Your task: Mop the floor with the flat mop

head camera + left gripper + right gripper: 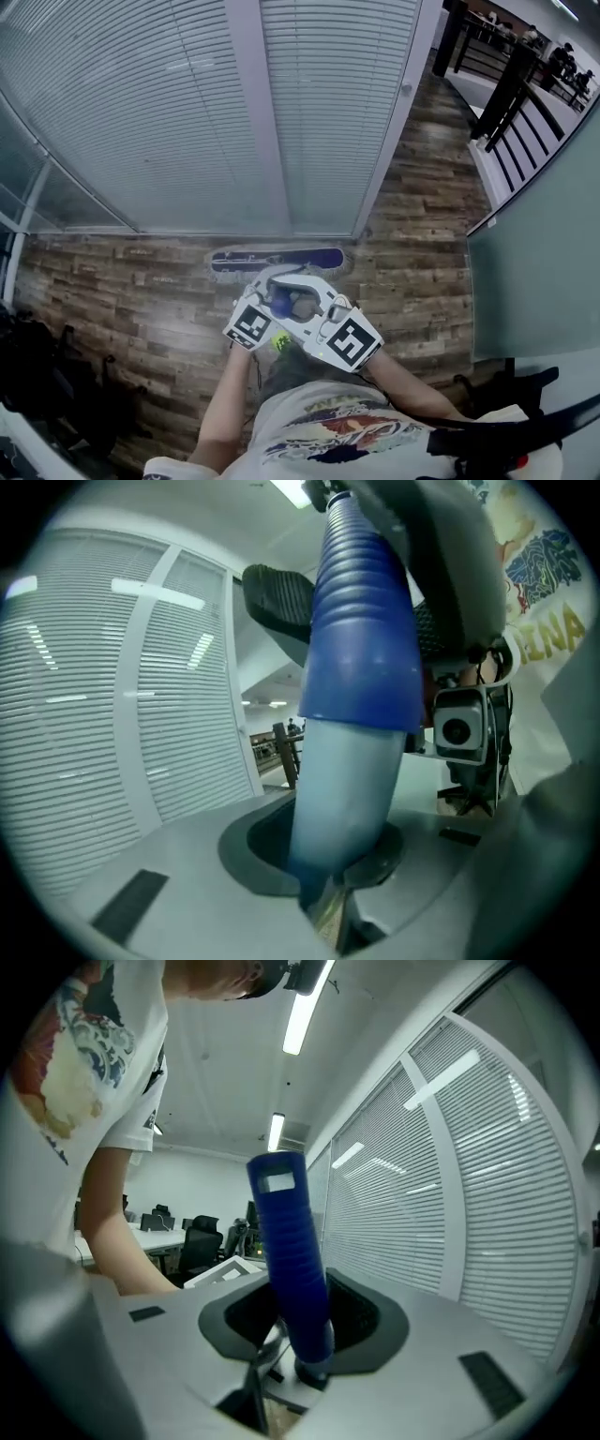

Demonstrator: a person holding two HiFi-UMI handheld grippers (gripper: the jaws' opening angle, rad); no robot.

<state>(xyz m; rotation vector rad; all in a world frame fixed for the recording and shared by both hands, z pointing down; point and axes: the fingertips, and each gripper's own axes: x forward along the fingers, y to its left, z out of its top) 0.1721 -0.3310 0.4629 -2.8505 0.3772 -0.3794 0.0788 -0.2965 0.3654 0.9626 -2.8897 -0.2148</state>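
Two tools share one flat mop, both clamped on its upright handle in front of the person's chest. The left tool (330, 888) has its jaws nearly together, pressing on the pale grey-blue shaft (342, 789) just below the flared lower end of the blue ribbed plastic grip (286, 1241). The right tool (300, 1365) stands a little wider, its jaws closed against that grip near its lower end, so the grip's flat top rises well above the jaws. From the head view the two white tool bodies meet around the handle, their square-marker cubes turned outward, with the person's bare forearm (225, 403) running up to the left one.

On the brown wood-plank floor (141, 291) the long flat mop head with its dark blue pad (277, 259) lies crosswise. It is just beside the foot of the glass wall hung with white slatted blinds (187, 112), ahead of the tools. A black railing (506, 103) stands further off at the upper right. The right gripper view shows black office chairs (202, 1241) beside a white desk (155, 1239) in the background.
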